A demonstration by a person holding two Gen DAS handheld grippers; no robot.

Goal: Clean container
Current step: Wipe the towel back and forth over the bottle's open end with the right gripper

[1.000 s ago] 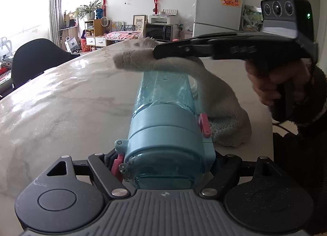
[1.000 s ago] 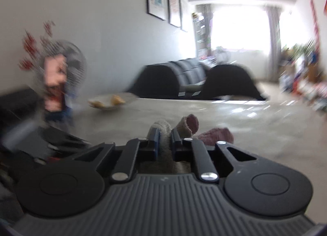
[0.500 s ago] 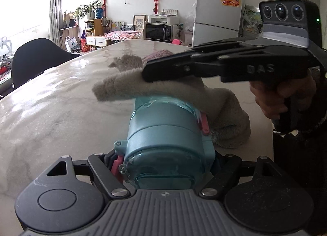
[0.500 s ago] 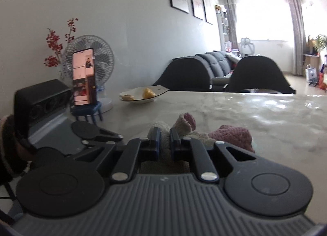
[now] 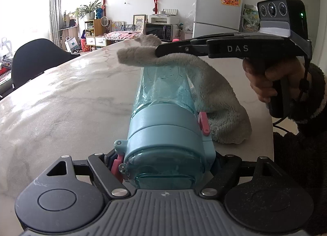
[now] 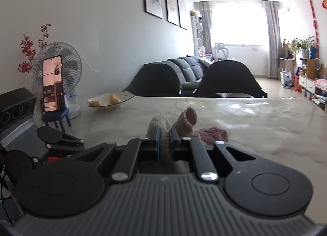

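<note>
A teal plastic bottle [image 5: 165,101] with a lid and pink latch lies pointing away from me over the marble table [image 5: 61,101]. My left gripper [image 5: 165,164] is shut on its lid end. My right gripper [image 5: 158,51] comes in from the right and is shut on a grey fluffy cloth [image 5: 206,84], which drapes over the far part of the bottle and down to the table. In the right wrist view the right gripper [image 6: 164,144] pinches the cloth [image 6: 161,123], whose pink underside [image 6: 212,133] shows.
A phone on a small blue chair stand [image 6: 53,88], a white fan [image 6: 67,68] and a glass dish with fruit [image 6: 108,101] stand at the table's wall side. Black chairs [image 5: 34,60] stand around the table. The table edge runs at the right [image 5: 269,125].
My right gripper has slid the cloth along the bottle, from near the lid back toward the far end. The left gripper and bottle have stayed still.
</note>
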